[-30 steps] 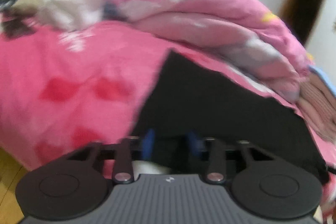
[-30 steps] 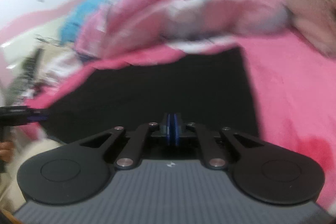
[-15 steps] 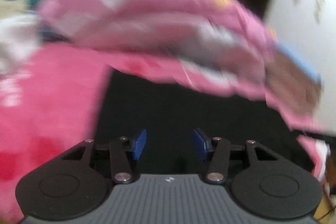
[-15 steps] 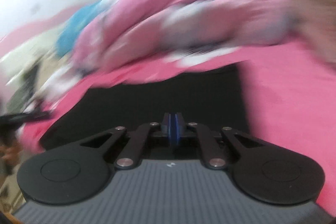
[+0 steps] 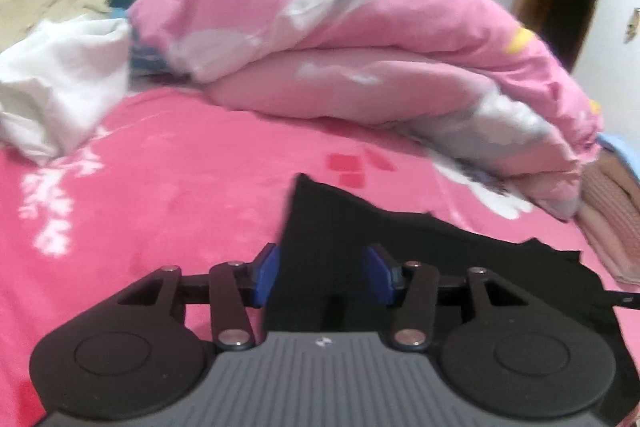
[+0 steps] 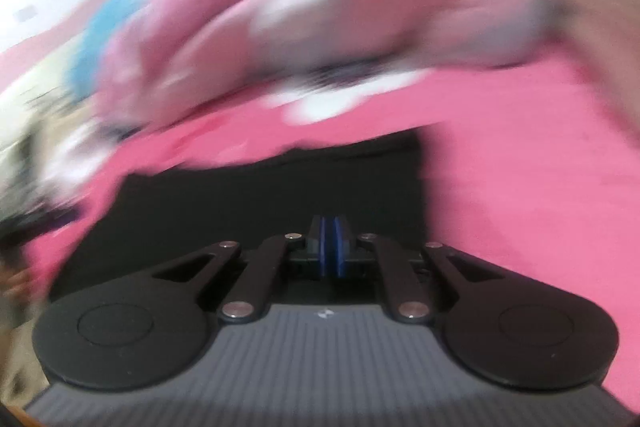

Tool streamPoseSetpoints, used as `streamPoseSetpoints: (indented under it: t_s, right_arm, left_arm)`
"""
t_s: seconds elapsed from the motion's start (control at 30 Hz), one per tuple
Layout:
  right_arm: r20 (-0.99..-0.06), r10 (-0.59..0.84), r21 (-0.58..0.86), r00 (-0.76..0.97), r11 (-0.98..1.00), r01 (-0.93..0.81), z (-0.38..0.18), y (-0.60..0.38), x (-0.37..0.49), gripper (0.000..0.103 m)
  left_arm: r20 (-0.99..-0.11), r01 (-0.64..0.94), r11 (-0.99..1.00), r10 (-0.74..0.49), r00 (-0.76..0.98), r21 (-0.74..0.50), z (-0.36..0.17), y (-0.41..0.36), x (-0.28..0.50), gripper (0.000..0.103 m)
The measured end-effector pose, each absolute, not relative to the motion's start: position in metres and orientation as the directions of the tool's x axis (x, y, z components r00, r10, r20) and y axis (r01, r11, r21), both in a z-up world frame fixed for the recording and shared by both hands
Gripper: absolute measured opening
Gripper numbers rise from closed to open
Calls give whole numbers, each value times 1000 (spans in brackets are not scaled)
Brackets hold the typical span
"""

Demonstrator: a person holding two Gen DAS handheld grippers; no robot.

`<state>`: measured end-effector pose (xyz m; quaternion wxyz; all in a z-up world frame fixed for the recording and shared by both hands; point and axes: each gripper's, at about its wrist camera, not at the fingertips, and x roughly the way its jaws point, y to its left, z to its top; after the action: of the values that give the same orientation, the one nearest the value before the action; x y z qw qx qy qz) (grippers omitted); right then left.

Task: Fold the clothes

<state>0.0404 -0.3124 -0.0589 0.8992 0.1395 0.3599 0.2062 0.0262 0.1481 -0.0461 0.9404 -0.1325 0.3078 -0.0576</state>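
The black garment [image 5: 420, 259] lies flat on the pink bed sheet [image 5: 160, 187] before the folded pink duvet [image 5: 360, 67], left gripper [image 5: 322, 269] spread above its edge, right gripper [image 6: 329, 247] pressed together over it

left tool [image 5: 324, 273] opened, black garment [image 5: 420, 251] released
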Motion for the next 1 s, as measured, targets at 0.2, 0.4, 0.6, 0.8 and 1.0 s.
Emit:
streamPoseSetpoints:
  t_s: [0.2,0.4,0.6,0.8,1.0]
  right_arm:
    - [-671,347,429,655,903,-39,-89,-338,131,0]
    - [-625,542,440,561,839,-320,-46,-269,118,7]
    - [-672,652,487,351,746,-453,-81,-164,170,4]
    - [-652,585,414,483,808,-420,-70,-147,206,8]
    - [-620,758,511,200,585,-629,-74,-74,188,8]
  left_arm:
    - [-586,9,977,-136,799,-215,-66,136,15,53]
    - [-526,23,981,-124,841,-194,-64,157,-24,59]
    - [-522,22,981,-121,844,-192,-70,168,-40,61]
    - [-518,18,980,-120,847,-196,-76,180,-55,66]
    - [-521,6,978,-117,846,-209,-83,190,-66,69]
